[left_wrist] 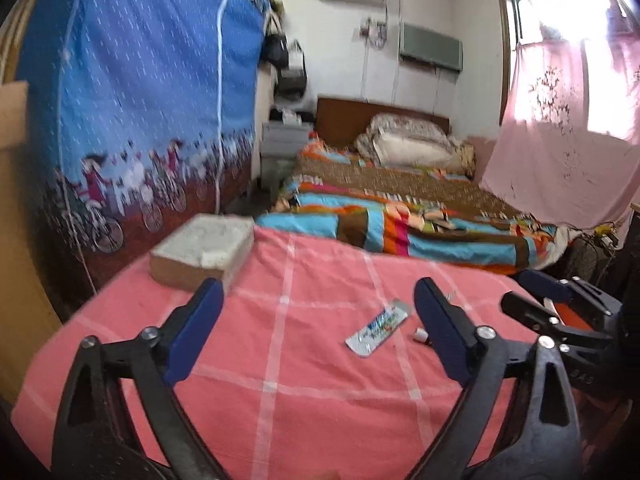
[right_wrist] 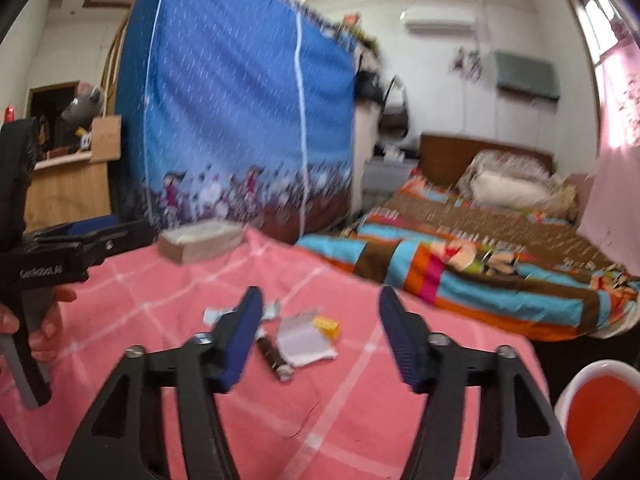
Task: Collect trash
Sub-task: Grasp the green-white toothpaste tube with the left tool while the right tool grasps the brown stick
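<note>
1. The left gripper (left_wrist: 320,332) is seen with its jaws spread wide; nothing is held between the blue pads (left_wrist: 196,328).
2. The right gripper (right_wrist: 320,336) is seen with a clear gap between its jaws, narrower than the left's; nothing is pressed by its pads (right_wrist: 402,344).
3. In the left wrist view, a flattened silver and blue wrapper (left_wrist: 378,330) is seen on the pink checked cloth (left_wrist: 280,360), between the fingers and towards 2 o'clock of the frame's centre. A small white piece (left_wrist: 420,335) lies just beside it, against the right finger.
4. In the right wrist view, the trash is gathered between the fingers, at about 12 o'clock from the gripper's base: a torn white paper (right_wrist: 306,340), a yellow scrap (right_wrist: 327,326) touching its upper edge, a dark cylindrical item (right_wrist: 272,358) at the paper's 9 o'clock, and a silvery wrapper (right_wrist: 214,314) partly hidden behind the left finger.
5. A shallow cardboard box (left_wrist: 204,254) is seen at 10 o'clock on the cloth; it appears filled with a whitish, grainy material, which cannot be identified.
6. At 4 o'clock of the right wrist view, a white-rimmed round container (right_wrist: 576,392) with a red interior is seen beside the cloth; its contents cannot be told.
7. The left gripper's handle is gripped by a hand (right_wrist: 40,332) at 9 o'clock in that view.
8. A bed with a striped quilt (left_wrist: 400,224) lies beyond, at 1 o'clock.
</note>
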Available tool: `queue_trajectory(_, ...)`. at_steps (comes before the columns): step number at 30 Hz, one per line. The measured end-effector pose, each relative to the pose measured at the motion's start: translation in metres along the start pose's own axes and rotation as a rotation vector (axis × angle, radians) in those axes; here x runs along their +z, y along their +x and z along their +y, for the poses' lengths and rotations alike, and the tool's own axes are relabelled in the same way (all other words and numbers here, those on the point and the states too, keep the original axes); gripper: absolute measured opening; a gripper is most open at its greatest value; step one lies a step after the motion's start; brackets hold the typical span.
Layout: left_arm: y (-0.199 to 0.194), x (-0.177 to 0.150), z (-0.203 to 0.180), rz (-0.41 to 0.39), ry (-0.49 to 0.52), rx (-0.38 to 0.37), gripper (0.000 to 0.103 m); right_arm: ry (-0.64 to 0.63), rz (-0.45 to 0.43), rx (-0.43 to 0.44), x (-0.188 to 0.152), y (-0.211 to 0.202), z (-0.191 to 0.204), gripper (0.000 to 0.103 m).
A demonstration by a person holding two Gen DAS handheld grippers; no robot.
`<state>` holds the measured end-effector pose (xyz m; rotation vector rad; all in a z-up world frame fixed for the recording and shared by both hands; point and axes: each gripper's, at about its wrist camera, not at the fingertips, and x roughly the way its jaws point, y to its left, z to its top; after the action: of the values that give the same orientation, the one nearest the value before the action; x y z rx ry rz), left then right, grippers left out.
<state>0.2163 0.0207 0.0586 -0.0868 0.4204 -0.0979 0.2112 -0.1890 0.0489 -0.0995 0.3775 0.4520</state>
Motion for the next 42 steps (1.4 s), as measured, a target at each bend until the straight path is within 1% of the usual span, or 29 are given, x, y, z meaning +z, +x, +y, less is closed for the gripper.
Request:
queue_trajectory(1,0.007,-0.001,0.0,0.041,-0.002,-0.013,0.085,0.004,0.054,0.031,-0.001,0.008,0.0,0.045)
queue_trajectory(2,0.012,-0.002,0.0,0.071,-0.004,-0.029,0.081,0.004,0.09,0.044,-0.004,0.014,0.001,0.041)
queue_trajectory(3,0.019,-0.004,-0.001,0.111,-0.002,-0.045,0.074,0.003,0.115,0.05,-0.006,0.018,0.003,0.036)
queue_trajectory(4,0.024,-0.006,-0.003,0.143,0.004,-0.052,0.07,0.0,0.146,0.061,-0.007,0.022,0.004,0.035)
queue_trajectory(5,0.028,-0.007,-0.005,0.166,0.012,-0.06,0.069,-0.006,0.181,0.078,-0.009,0.028,0.006,0.035)
queue_trajectory(7,0.035,-0.01,-0.01,0.212,0.035,-0.076,0.062,-0.016,0.228,0.093,-0.014,0.034,0.009,0.033)
queue_trajectory(8,0.038,-0.011,-0.012,0.228,0.045,-0.083,0.061,-0.02,0.25,0.092,-0.017,0.037,0.01,0.032)
queue_trajectory(9,0.041,-0.012,-0.015,0.249,0.057,-0.095,0.059,-0.022,0.264,0.093,-0.018,0.039,0.011,0.03)
queue_trajectory(10,0.042,-0.013,-0.016,0.262,0.064,-0.101,0.058,-0.025,0.28,0.096,-0.019,0.041,0.011,0.025)
queue_trajectory(12,0.047,-0.014,-0.018,0.292,0.074,-0.114,0.057,-0.03,0.3,0.102,-0.021,0.044,0.013,0.02)
queue_trajectory(13,0.05,-0.014,-0.018,0.309,0.074,-0.122,0.056,-0.031,0.302,0.105,-0.02,0.043,0.012,0.014)
queue_trajectory(15,0.054,-0.014,-0.018,0.331,0.068,-0.13,0.056,-0.029,0.299,0.113,-0.02,0.042,0.012,0.011)
queue_trajectory(20,0.069,-0.013,-0.015,0.387,0.055,-0.142,0.055,-0.012,0.254,0.113,-0.02,0.033,0.009,0.01)
queue_trajectory(22,0.072,-0.012,-0.019,0.394,0.076,-0.142,0.054,0.004,0.24,0.109,-0.018,0.03,0.006,0.01)
queue_trajectory(27,0.081,-0.013,-0.036,0.423,0.169,-0.153,0.053,0.026,0.224,0.093,-0.018,0.026,0.003,0.01)
queue_trajectory(30,0.087,-0.015,-0.043,0.451,0.212,-0.138,0.045,0.041,0.216,0.092,-0.018,0.023,0.0,0.01)
queue_trajectory(33,0.085,-0.015,-0.047,0.448,0.243,-0.141,0.033,0.06,0.212,0.101,-0.019,0.02,-0.003,0.01)
queue_trajectory(38,0.079,-0.018,-0.056,0.429,0.311,-0.11,0.027,0.07,0.208,0.112,-0.02,0.017,-0.005,0.01)
queue_trajectory(42,0.073,-0.017,-0.057,0.412,0.311,-0.1,0.021,0.059,0.201,0.117,-0.022,0.013,-0.002,0.01)
